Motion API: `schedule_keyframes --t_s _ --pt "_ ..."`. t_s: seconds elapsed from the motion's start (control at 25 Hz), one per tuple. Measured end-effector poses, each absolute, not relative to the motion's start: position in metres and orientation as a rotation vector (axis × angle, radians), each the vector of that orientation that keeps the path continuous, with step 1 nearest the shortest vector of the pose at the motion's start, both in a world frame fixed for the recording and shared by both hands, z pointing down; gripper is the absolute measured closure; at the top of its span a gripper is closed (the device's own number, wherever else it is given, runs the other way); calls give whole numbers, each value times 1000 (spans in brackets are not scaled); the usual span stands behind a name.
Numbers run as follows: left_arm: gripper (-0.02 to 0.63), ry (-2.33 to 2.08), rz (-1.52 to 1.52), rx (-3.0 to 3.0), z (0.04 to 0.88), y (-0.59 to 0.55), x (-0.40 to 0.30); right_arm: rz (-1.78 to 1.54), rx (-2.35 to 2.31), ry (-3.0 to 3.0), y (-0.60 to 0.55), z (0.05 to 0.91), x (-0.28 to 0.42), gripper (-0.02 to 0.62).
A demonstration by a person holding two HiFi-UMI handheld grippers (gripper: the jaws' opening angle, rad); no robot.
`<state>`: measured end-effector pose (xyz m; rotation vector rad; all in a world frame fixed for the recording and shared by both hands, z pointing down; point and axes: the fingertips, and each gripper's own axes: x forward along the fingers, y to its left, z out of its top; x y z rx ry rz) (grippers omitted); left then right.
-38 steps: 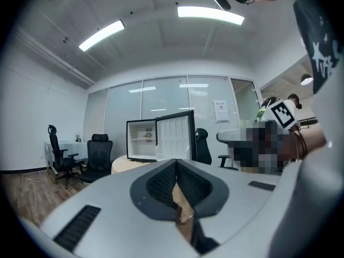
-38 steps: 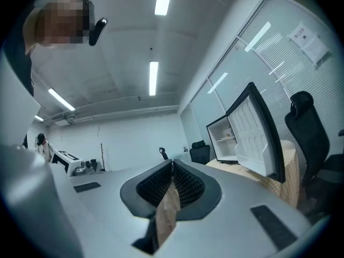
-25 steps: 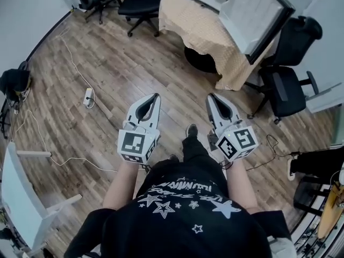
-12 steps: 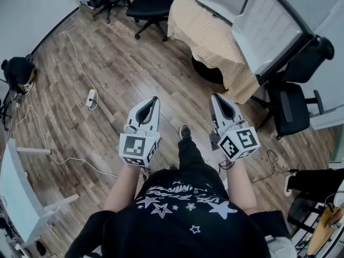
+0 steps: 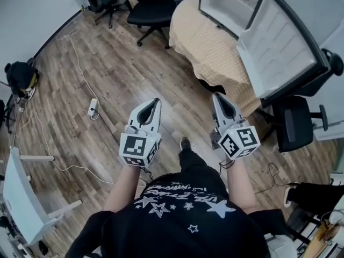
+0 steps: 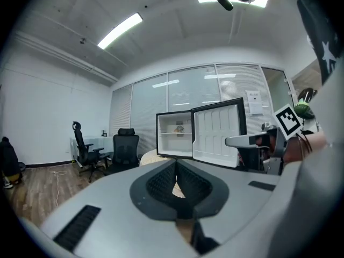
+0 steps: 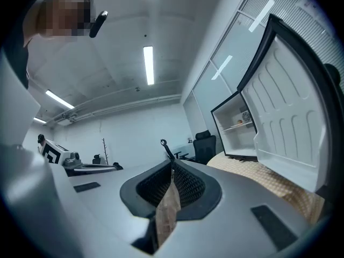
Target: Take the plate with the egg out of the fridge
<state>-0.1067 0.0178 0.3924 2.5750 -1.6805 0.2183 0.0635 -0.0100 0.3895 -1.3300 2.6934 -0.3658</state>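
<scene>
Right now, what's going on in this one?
A person holds a gripper in each hand, out over the wooden floor. The left gripper and right gripper are both shut and empty. Ahead, a small fridge stands on a cloth-covered table, its door swung open. A small item sits on its shelf, too small to identify.

Closing in on the fridge

The person has stepped forward, carrying the left gripper [image 5: 155, 100] and right gripper [image 5: 217, 95] along. The open fridge [image 5: 230, 5] and its cloth-covered table [image 5: 207, 44] have come nearer, showing more shelf, while the power strip [image 5: 93, 107] slips back toward the feet.
</scene>
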Motion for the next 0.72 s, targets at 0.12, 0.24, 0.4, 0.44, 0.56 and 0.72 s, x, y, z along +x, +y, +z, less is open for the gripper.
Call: schedule_keyframes --t_s 0.12,0.24,0.4,0.44,0.56,0.72 --pt "598 -1694 232 2568 388 -9 -101 -372 -1318 2694 -42 387 67 561" --pt "598 -1697 239 2566 386 -34 -93 -382 -1309 2699 -69 387 71 561" --pt "598 -1699 263 2557 388 -61 -81 -392 -1281 2714 -99 389 78 561" --pt "598 -1706 270 2554 388 -68 -78 -391 -1275 2717 -106 388 81 560" --pt "598 -1733 277 2541 385 -87 -73 -388 -1256 2719 -125 387 89 561" --pt "598 -1741 258 2523 383 -105 -66 -388 -1234 2737 -143 387 92 560"
